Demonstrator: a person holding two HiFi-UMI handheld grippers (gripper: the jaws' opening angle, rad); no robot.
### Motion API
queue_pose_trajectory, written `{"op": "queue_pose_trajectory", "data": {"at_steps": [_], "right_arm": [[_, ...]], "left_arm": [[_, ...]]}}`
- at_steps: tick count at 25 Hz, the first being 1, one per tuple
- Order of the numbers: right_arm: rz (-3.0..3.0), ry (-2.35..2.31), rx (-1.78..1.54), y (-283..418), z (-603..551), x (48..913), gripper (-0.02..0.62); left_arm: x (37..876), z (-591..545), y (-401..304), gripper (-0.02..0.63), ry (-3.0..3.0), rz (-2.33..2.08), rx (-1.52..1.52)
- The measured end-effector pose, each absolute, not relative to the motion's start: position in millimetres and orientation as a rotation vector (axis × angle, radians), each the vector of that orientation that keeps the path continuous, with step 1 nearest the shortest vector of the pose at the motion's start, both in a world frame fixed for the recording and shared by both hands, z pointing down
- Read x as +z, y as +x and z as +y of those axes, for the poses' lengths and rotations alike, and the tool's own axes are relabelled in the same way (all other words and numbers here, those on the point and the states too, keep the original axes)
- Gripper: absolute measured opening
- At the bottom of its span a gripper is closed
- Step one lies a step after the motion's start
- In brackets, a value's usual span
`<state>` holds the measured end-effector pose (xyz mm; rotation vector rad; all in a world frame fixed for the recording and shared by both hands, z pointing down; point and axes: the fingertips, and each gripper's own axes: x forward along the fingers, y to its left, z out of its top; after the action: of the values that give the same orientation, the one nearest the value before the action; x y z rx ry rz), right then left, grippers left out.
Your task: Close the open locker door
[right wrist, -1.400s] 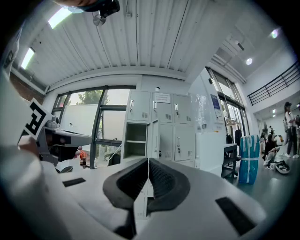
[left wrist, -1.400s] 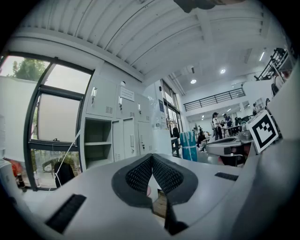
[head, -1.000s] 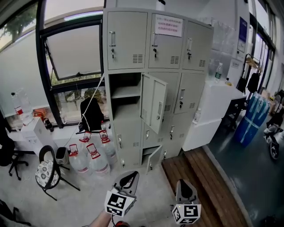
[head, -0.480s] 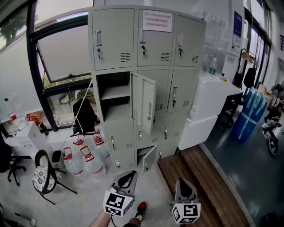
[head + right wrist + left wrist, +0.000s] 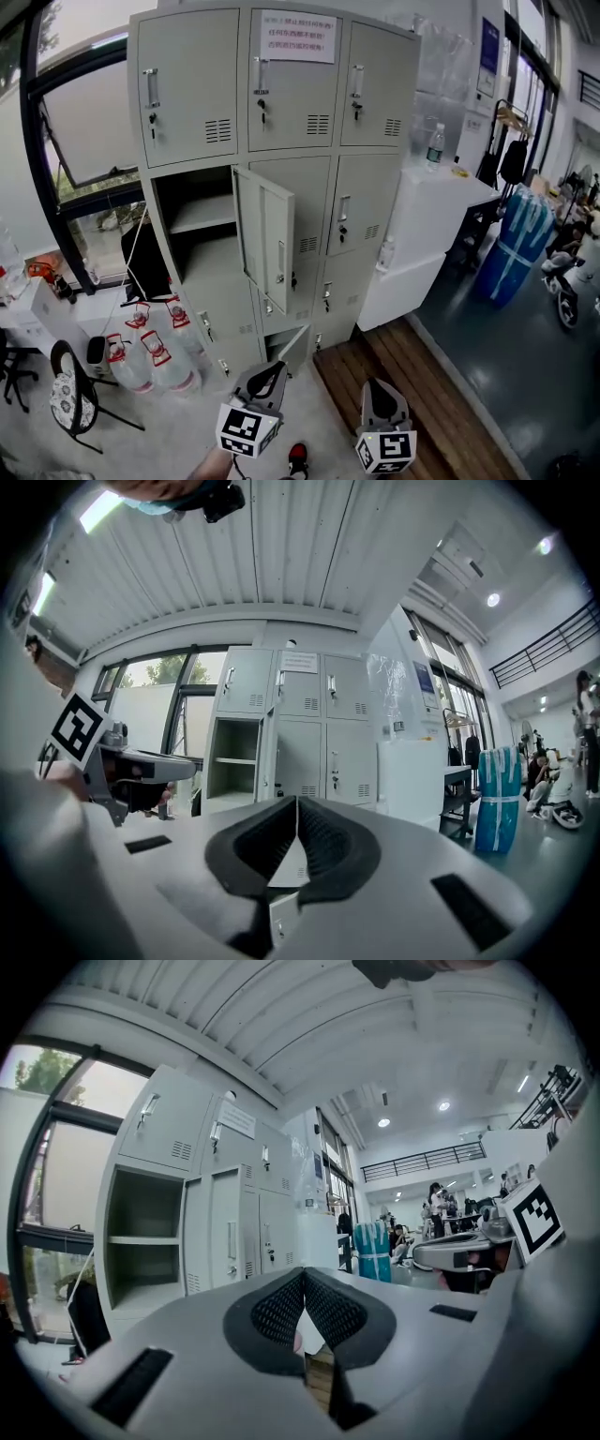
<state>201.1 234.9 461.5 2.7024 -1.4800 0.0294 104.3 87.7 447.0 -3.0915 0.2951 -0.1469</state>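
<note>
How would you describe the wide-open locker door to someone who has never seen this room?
Find the grey locker cabinet beside the window, three columns wide. In its middle row, the left compartment shows one shelf; the open door is the tall panel swung out beside it. Its neighbours are shut, except a smaller door ajar at the bottom.

Large window (image 5: 84, 127) at left; wooden floor strip (image 5: 433, 394); white cabinet (image 5: 427, 225) at right.

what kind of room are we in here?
Likely a staff or storage corner of a workplace hall: a bank of grey metal lockers, big water jugs on the floor by the window, and a wrapped blue stack.
</note>
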Motion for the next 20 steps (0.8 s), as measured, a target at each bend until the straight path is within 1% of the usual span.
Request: {"op": "queue_pose_trajectory", "data": {"at_steps": [5, 10, 14, 20], "right_arm": [[-1.511, 2.689, 0.027, 254.1, 196.3, 453.3, 0.020], [-1.571, 2.657, 0.031, 297.8, 151.4, 450.7, 0.020], [-1.647, 2.612, 0.035, 320.2, 111.9, 454.1, 0.020], [-1.795, 2.532, 0.015, 332.3, 57.2, 451.0, 0.020]], "left_arm": [[445.2, 54.4, 158.8, 0.021, -3.095, 0.299, -0.132], [445.1, 14.8, 194.9, 0.021, -3.099, 0.365, -0.146], [446.9, -18.6, 206.8, 0.021, -3.087, 0.458, -0.146], [441.8, -63.1, 200.1, 0.021, -3.047, 0.627, -0.144]]}}
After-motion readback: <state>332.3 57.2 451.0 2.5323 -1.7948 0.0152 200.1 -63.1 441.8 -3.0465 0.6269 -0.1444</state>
